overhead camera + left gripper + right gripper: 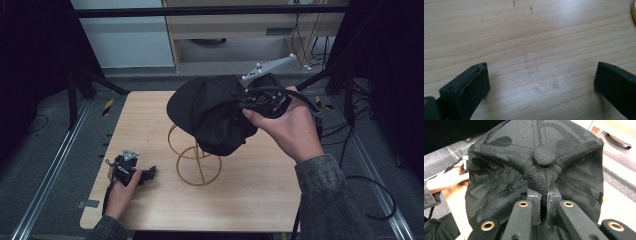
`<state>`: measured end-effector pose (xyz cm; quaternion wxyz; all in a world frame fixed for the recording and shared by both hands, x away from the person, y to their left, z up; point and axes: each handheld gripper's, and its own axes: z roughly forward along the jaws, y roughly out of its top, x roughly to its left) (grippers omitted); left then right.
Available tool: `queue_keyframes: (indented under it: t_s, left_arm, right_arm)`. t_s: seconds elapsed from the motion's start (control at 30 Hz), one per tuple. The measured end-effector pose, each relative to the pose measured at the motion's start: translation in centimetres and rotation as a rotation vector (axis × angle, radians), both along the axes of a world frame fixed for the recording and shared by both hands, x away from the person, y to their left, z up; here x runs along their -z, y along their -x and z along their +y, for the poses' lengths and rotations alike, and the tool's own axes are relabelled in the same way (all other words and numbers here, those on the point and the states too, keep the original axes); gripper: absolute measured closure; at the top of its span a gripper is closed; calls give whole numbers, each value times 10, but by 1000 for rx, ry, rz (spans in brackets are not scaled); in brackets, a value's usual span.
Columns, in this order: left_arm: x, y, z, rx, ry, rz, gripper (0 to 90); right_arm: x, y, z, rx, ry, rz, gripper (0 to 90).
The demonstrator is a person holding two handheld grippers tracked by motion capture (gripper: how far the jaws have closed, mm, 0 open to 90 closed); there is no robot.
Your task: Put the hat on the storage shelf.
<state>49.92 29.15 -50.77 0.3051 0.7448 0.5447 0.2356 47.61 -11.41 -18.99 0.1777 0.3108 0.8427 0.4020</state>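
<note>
While the right gripper (543, 202) pinches a fold of crown fabric just below the top button of the black camouflage-patterned baseball cap (212, 112), its jaws are drawn nearly together on the cloth. The cap hangs above the gold wire hat stand (194, 160), a frame of looped wire on a round base ring, and seems to drape partly over the stand's top; whether it actually rests there cannot be told. The left gripper (541, 82) lies low over the pale wooden table (250, 200), near its front left edge, well apart from the stand, jaws spread wide with nothing between them.

Likely hazards, as judged from this arrangement:
- The pinch takes only a thin fold of fabric, so the cap may slip free and fall beside the stand.
- The stand looks light and nothing braces it, so a sideways drag of the cap could tip or slide it.
- The limp crown may snag on a wire loop and seat crookedly.
</note>
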Motion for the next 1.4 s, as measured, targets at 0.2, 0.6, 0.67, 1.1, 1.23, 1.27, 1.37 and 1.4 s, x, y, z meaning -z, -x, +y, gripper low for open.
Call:
queue_keyframes:
  t_s: [0.2, 0.6, 0.67, 1.1, 1.23, 1.27, 1.37, 1.4]
  left_arm:
    - [0, 0, 0, -1, 1, -1, 0]
    - [0, 0, 0, -1, 1, -1, 0]
    - [0, 0, 0, -1, 1, -1, 0]
    - [0, 0, 0, 5, 1, -1, 0]
    - [0, 0, 0, 6, 1, -1, 0]
    - [0, 0, 0, 6, 1, -1, 0]
    - [0, 0, 0, 6, 1, -1, 0]
    - [0, 0, 0, 6, 1, -1, 0]
  right_arm:
    - [3, -5, 10, -11, -8, 15, 851]
    - [10, -15, 28, -33, -2, 42, 849]
    - [11, -16, 31, -37, -1, 47, 849]
    - [22, -19, 39, -41, 5, 76, 848]
    - [24, -18, 39, -42, 7, 78, 848]
    - [24, -18, 39, -42, 7, 78, 848]
    - [29, -18, 42, -46, 16, 90, 846]
    - [30, -19, 42, -47, 18, 91, 846]
